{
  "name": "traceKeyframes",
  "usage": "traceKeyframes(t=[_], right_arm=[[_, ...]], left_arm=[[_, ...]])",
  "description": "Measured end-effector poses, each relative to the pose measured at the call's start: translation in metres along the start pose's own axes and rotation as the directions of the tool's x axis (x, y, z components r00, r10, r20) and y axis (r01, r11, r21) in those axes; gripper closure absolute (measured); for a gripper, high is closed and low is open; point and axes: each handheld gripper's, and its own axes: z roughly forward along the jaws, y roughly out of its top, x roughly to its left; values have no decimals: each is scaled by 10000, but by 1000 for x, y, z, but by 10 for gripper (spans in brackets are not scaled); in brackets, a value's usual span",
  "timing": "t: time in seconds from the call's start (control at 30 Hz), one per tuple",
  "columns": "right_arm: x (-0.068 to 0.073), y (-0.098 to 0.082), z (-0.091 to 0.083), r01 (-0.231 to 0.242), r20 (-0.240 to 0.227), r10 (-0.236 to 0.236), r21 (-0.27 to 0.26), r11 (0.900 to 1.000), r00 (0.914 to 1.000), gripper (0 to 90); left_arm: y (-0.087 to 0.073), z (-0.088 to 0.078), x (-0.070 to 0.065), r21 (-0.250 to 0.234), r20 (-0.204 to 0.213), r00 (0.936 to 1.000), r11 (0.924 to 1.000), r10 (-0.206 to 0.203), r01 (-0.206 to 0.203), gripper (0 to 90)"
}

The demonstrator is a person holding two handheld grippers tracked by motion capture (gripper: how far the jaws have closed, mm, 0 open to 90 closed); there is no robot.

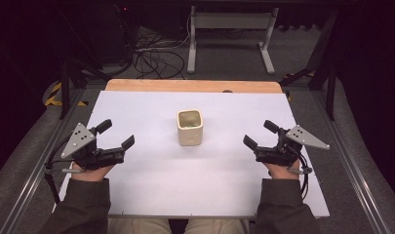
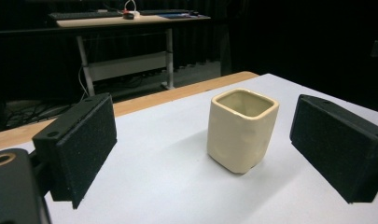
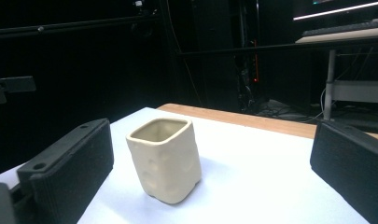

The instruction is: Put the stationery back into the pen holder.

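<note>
Both grippers rest low over the white sheet, the left gripper (image 1: 118, 134) and the right gripper (image 1: 257, 133) each with its jaws spread wide and holding nothing. Between them, well apart from either, stands a cream square cup (image 1: 190, 127), upright and empty as far as I can see, near the middle of the table (image 1: 151, 195). From the left gripper view the cup (image 2: 241, 129) sits ahead and a little right of centre between the black pads; from the right gripper view it (image 3: 164, 158) sits left of centre.

To my eye the step is the approach. Whichever hand goes in would do well to centre the cup between its pads first, square the jaws to two flat walls rather than the rounded corners, and close gently: glazed ceramic looks slippery, and a skewed pinch could twist or tip it.
</note>
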Motion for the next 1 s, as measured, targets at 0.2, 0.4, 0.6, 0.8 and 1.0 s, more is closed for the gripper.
traceKeyframes(t=[0.2, 0.4, 0.6, 0.8, 1.0], right_arm=[[-5, 2, -9, -61, 116, 61, -84, 9999, 9999, 1], [-11, 6, -19, -30, 276, 36, -242, 9997, 9996, 1], [-15, 8, -22, 38, 218, -32, -249, 9997, 9998, 1], [-16, 7, -20, -40, 239, 44, -158, 9999, 9997, 1], [-15, 6, -18, 66, 188, -64, -62, 10000, 9998, 1]], left_arm=[[-1, 1, 0, 28, 29, 10000, 10000, 20, -20, 81], [-1, 2, 0, 71, 48, 10000, 10000, 47, -47, 80], [-2, 2, 0, 158, 46, 9999, 9998, 103, -103, 80], [-2, 1, 1, 152, -14, 10000, 9998, 89, -89, 80], [-3, 3, 1, 210, 43, 10000, 9998, 67, -68, 80]])
